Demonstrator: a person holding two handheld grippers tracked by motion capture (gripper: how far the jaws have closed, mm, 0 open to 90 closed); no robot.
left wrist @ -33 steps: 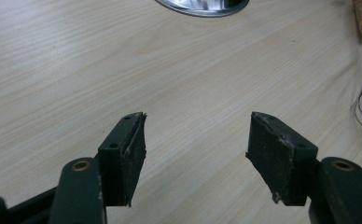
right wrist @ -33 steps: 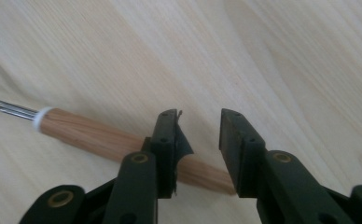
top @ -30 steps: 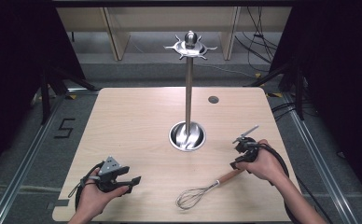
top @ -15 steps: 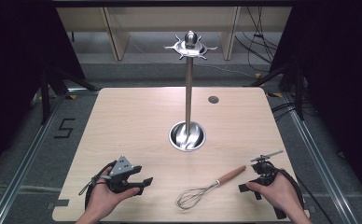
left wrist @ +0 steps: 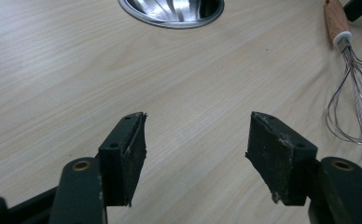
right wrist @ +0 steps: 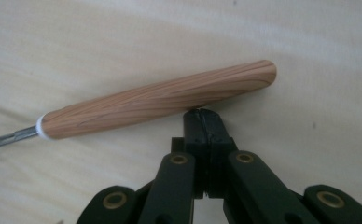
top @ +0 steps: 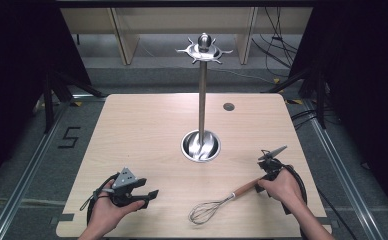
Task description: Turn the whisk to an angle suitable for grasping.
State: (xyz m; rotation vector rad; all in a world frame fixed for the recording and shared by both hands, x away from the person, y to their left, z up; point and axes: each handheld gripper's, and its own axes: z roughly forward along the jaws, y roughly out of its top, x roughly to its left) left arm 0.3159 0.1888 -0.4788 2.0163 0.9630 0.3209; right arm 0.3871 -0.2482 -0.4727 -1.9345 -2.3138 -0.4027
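Just beyond the right gripper (right wrist: 202, 114)'s closed jaws lies the whisk (right wrist: 156, 100).

A pale wooden table (top: 147, 130) is seen. A stand (top: 201, 145) is set on it just right of centre. A whisk (top: 217, 205) is laid flat at five o'clock of the stand, its wooden handle pointed toward two o'clock.

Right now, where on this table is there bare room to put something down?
The whole far left of the table, left of the stand, is bare, as is the strip behind it. The near right is crowded: whisk and right gripper; left gripper takes the near left.
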